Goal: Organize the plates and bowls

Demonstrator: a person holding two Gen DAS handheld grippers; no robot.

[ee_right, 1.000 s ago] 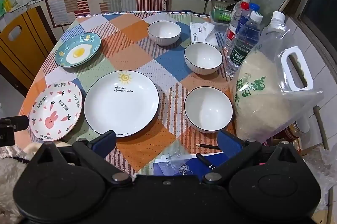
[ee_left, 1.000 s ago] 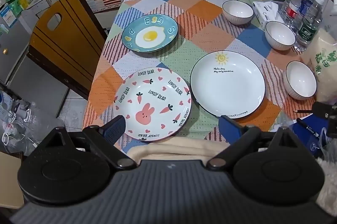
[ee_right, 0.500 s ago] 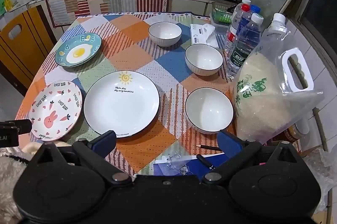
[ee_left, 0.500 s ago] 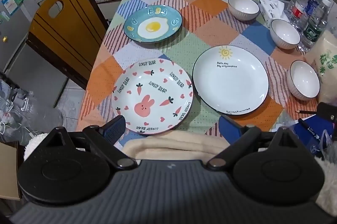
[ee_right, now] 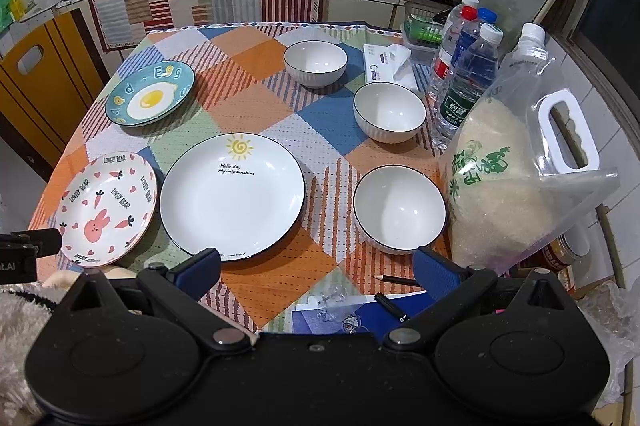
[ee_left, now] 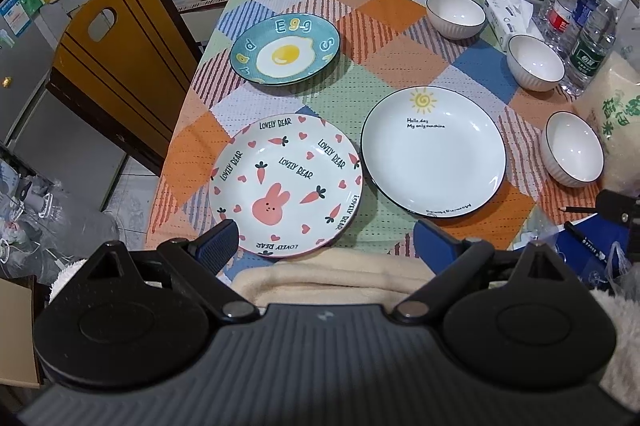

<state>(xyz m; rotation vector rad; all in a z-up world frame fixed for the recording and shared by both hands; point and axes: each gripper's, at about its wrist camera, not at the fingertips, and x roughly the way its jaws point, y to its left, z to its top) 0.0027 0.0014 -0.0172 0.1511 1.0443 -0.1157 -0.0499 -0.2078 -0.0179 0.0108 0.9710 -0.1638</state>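
Nothing on the table has been moved; three bowls lie empty, both grippers held wide.

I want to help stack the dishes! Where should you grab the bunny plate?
Grip the bunny plate by its near rim, coming in low from the table's front edge. The rim slopes up off the cloth there, and the open left gripper is already just in front of it.
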